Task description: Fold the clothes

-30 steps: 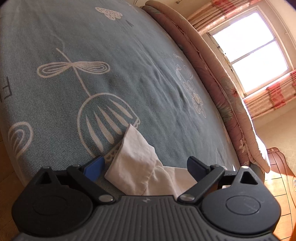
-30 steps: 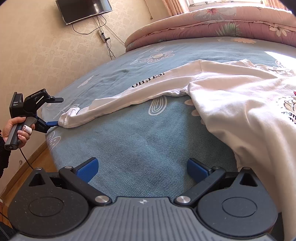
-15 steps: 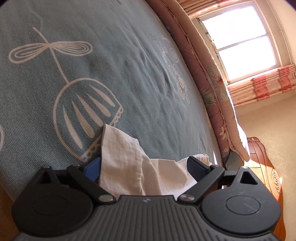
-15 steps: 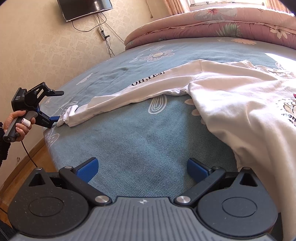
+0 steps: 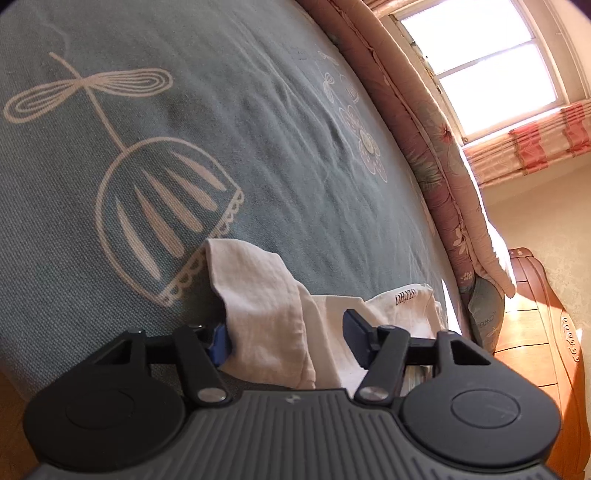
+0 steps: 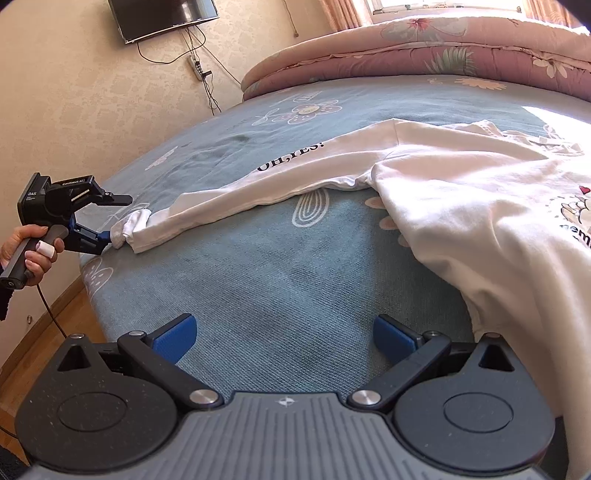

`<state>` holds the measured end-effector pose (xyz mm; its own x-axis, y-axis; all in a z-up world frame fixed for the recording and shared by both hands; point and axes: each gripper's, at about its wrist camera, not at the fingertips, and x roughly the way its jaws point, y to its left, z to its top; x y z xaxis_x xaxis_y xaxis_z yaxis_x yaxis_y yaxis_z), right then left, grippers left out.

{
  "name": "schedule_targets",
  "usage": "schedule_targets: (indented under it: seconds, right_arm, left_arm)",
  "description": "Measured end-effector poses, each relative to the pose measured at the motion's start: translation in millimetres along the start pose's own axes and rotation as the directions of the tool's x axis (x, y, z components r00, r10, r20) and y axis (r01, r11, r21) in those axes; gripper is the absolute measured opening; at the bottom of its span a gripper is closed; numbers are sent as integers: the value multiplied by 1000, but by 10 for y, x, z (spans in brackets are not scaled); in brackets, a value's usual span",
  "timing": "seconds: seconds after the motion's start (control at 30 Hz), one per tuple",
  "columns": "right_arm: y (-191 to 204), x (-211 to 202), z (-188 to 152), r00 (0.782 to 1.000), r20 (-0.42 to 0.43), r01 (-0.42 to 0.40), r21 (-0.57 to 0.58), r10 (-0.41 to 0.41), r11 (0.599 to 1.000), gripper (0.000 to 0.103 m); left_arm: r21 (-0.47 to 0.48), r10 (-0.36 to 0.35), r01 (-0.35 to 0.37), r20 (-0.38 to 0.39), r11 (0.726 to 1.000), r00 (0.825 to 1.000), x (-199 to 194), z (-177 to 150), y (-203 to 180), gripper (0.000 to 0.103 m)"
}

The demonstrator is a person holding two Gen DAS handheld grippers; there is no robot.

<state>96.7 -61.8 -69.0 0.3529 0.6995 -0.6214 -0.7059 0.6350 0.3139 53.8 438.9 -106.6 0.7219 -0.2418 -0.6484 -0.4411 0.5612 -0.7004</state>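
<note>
A white long-sleeved shirt point(image 6: 461, 192) lies spread on the blue blanket point(image 6: 280, 280), one sleeve printed "OH,YES!" stretched out to the left. The sleeve's cuff point(image 5: 258, 295) lies between the jaws of my left gripper point(image 5: 288, 336), which are closing around it; the left pad touches the cloth and the right pad still stands off it. The right wrist view shows a hand holding that left gripper point(image 6: 114, 218) at the bed's left edge, at the cuff point(image 6: 133, 229). My right gripper point(image 6: 284, 332) hovers open over bare blanket near the shirt's body, with nothing in it.
A rolled pink floral quilt point(image 6: 424, 55) lies along the bed's far side under the window point(image 5: 491, 66). A TV point(image 6: 162, 14) with hanging cables is on the wall. Wooden floor point(image 6: 48, 321) shows past the bed's edge, and a wooden headboard point(image 5: 535, 325) stands at the end.
My left gripper's jaws have narrowed around the sleeve cuff and it has pushed a little further onto the cloth. The right gripper has stayed where it was.
</note>
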Motion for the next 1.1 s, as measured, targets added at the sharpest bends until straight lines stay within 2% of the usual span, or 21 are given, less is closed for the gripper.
schedule_targets:
  seconds: [0.03, 0.17, 0.27, 0.33, 0.4, 0.57, 0.7, 0.77, 0.83, 0.93, 1.0, 1.1]
  right_arm:
    - [9, 1, 4, 1000, -5, 4, -6, -4, 1000, 103]
    - [16, 6, 6, 1000, -9, 12, -5, -12, 1000, 103]
    - [19, 3, 6, 1000, -12, 13, -4, -13, 1000, 103]
    - [6, 2, 9, 1000, -10, 10, 3, -10, 1000, 103]
    - [0, 3, 13, 1000, -10, 8, 10, -8, 1000, 103]
    - [-9, 5, 13, 1000, -5, 5, 16, -5, 1000, 103]
    - [0, 16, 24, 1000, -12, 8, 3, -7, 1000, 103]
    - [1, 13, 24, 1000, -15, 6, 0, -6, 1000, 103]
    - [-13, 6, 29, 1000, -19, -1, 5, 1, 1000, 103]
    - [-37, -17, 75, 999, -46, -18, 24, 19, 1000, 103]
    - [-86, -64, 170, 995, -82, -57, 67, 63, 996, 103]
    - [-148, -283, 331, 997, -15, -79, 88, 81, 993, 103]
  left_arm:
    - [12, 43, -43, -5, 999, 999, -23, -28, -16, 9]
    - [68, 118, -120, 38, 990, 992, -251, -118, -80, 9]
    - [75, 105, -112, 88, 991, 991, -501, -98, -114, 9]
    - [85, 133, -144, 126, 986, 983, -671, -53, -133, 4]
    - [94, 163, -180, 165, 979, 973, -841, -6, -153, 4]
    - [138, 213, -239, 185, 961, 960, -945, 44, -247, 5]
    - [216, 137, -162, 126, 963, 983, -743, 36, -504, 10]
    - [279, 109, -129, 87, 952, 990, -548, 33, -722, 17]
    - [336, 72, -81, 39, 938, 997, -311, 28, -958, 20]
    - [412, 23, -9, -29, 911, 999, 53, 8, -1314, 21]
    - [447, 3, 29, -69, 894, 998, 300, -9, -1529, 23]
    - [483, -10, 68, -121, 873, 993, 667, -34, -1815, 30]
